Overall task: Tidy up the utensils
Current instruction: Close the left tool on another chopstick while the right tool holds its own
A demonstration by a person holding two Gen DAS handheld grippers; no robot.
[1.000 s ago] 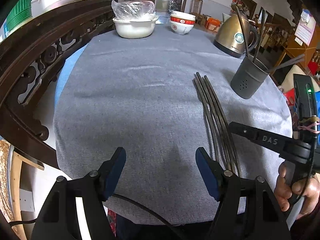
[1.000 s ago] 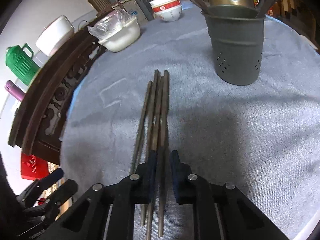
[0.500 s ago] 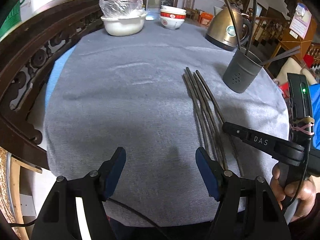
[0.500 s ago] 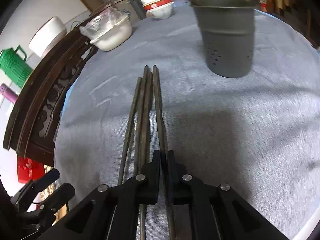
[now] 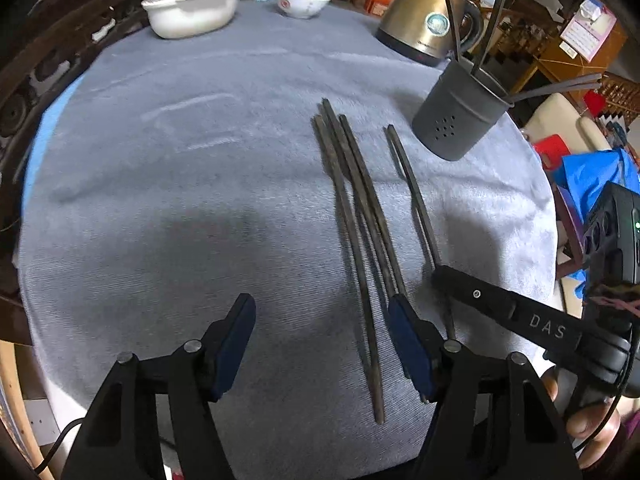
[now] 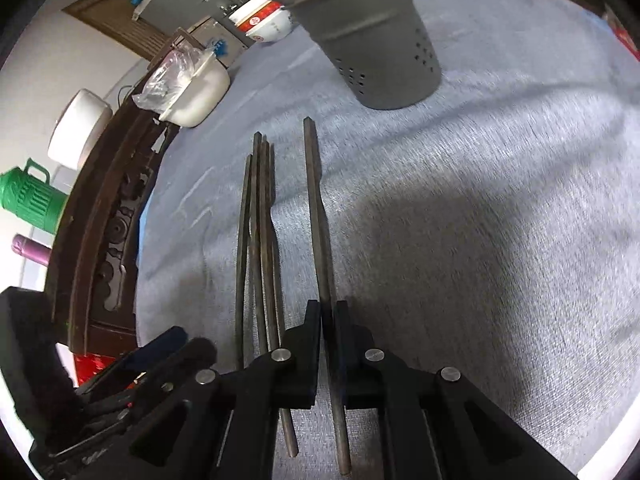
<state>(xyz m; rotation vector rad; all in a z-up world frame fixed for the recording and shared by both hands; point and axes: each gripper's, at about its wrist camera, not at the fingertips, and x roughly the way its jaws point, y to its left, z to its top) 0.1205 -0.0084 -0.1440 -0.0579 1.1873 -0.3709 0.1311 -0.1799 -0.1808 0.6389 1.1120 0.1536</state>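
Chopstick (image 6: 316,208) clamped in my right tongs (image 6: 329,312), lifted off the counter (image 6: 500,240), long axis pointing ahead toward the grey holder (image 6: 380,52). Remaining chopsticks (image 5: 356,208) lie beside it. Left tongs (image 5: 320,344) apart, idle.

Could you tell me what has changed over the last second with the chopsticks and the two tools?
The right tool closed on one chopstick and pulled it to the right, away from the bundle of chopsticks, with its far end off the cloth. The left tool stayed open and the gray holder stayed upright.
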